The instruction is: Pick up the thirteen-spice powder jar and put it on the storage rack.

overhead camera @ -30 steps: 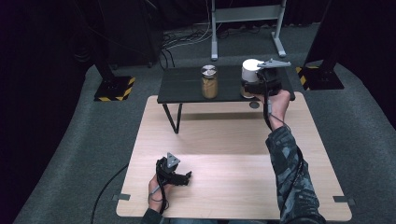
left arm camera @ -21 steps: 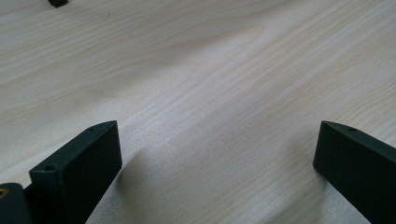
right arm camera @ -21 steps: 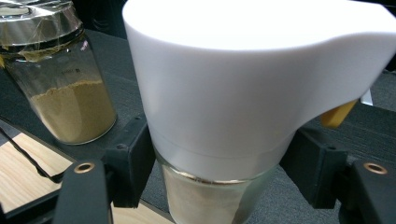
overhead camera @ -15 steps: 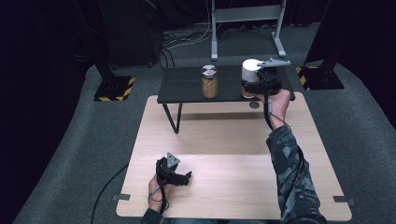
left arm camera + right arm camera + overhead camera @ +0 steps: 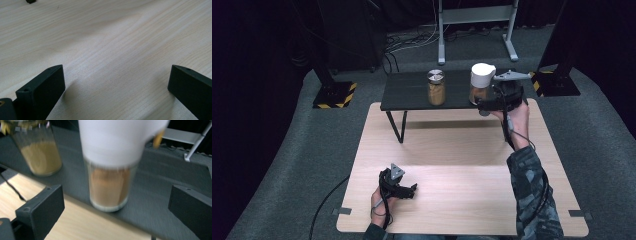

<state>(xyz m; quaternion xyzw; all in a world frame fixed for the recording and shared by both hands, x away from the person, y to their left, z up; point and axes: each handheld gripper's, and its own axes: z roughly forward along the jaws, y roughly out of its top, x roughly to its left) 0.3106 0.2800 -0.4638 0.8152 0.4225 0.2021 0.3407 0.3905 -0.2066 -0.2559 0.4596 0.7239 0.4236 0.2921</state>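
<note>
Standing on the near right part of the dark counter point(image 5: 412, 97), the white-capped jar point(image 5: 481, 84) is sitting just ahead of the right tongs point(image 5: 488, 104), whose jaws have just been opening and are now spread wide. In the right gripper view the jar point(image 5: 110, 187) is lying beyond the two jaws, roughly centred in the gap but not between the pads; nothing is pressing on it. Brown contents are showing through the glass below the white cap point(image 5: 117, 140).

A second jar point(image 5: 436, 87), metal-lidded and holding a yellowish fill, is standing to the left on the same dark counter, well apart from the first.

The left tongs point(image 5: 412, 190) are resting low over the light wooden counter point(image 5: 452, 150), jaws wide apart, with bare wood grain between them in the left gripper view.

Hard to read: the right gripper view is blurring with motion, the cap's top is running off the upper edge, and the second jar point(image 5: 40, 150) is being cut at the top left. From above, the right hand point(image 5: 517, 112) and tongs body are covering the jar's lower right side.
</note>
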